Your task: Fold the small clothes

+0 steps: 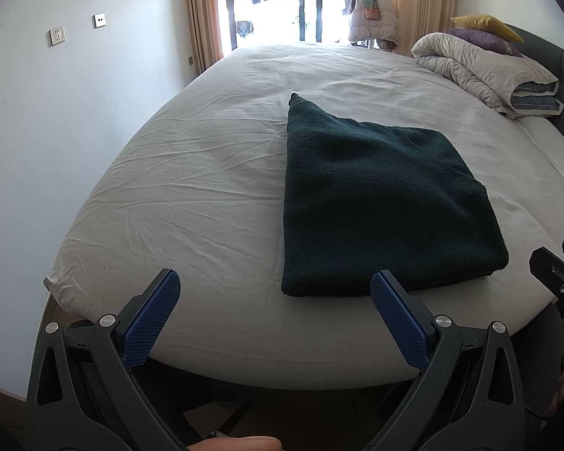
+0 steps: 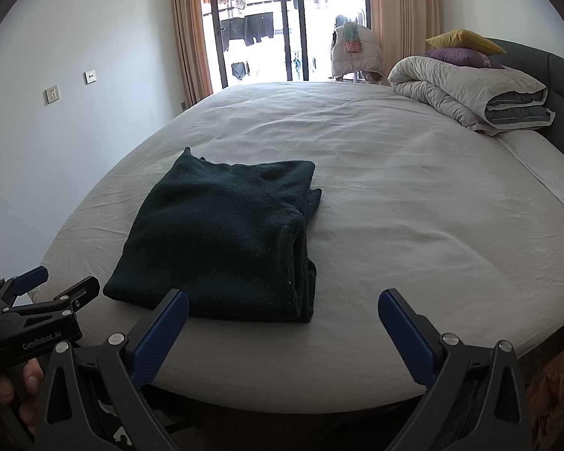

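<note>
Claws: left claw [image 1: 274, 285] and right claw [image 2: 284, 306] both spread, empty.
Sweater [image 2: 222, 240]: folded, frame centre; far corner pokes out, tuck it flat.

One legible marking: "GenRobot.AI", printed in pale letters on the black body of my left tool [image 2: 45, 285], seen in the right wrist view. I read no other text.
</note>
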The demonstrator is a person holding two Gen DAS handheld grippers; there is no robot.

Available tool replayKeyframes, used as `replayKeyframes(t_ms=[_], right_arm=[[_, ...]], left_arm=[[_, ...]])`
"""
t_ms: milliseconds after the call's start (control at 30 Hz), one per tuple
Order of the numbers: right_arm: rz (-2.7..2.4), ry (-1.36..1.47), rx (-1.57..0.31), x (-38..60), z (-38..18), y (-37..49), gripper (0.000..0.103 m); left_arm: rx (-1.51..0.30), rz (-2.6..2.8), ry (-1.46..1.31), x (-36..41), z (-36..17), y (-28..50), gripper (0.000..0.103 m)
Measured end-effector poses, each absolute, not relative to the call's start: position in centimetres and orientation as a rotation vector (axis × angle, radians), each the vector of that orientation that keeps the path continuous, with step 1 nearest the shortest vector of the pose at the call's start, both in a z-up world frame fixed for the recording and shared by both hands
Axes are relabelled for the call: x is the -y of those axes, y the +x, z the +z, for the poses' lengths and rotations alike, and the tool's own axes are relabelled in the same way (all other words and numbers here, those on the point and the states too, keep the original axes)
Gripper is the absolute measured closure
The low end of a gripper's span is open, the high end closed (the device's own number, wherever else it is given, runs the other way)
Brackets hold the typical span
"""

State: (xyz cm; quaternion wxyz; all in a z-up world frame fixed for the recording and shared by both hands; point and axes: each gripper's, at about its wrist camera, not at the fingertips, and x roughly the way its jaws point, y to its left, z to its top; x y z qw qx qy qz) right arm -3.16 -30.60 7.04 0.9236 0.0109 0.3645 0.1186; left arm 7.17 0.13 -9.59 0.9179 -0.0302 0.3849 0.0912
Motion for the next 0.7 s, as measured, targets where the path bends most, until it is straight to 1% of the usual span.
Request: replayKeyframes(t_ms=[700], right_arm=[[0.25, 0.031, -0.759, 30.85, 6.95, -3.29, 0.0]], left_arm=[[-0.804, 0.184, -0.085, -0.11, -10.16, 7.37, 0.0]])
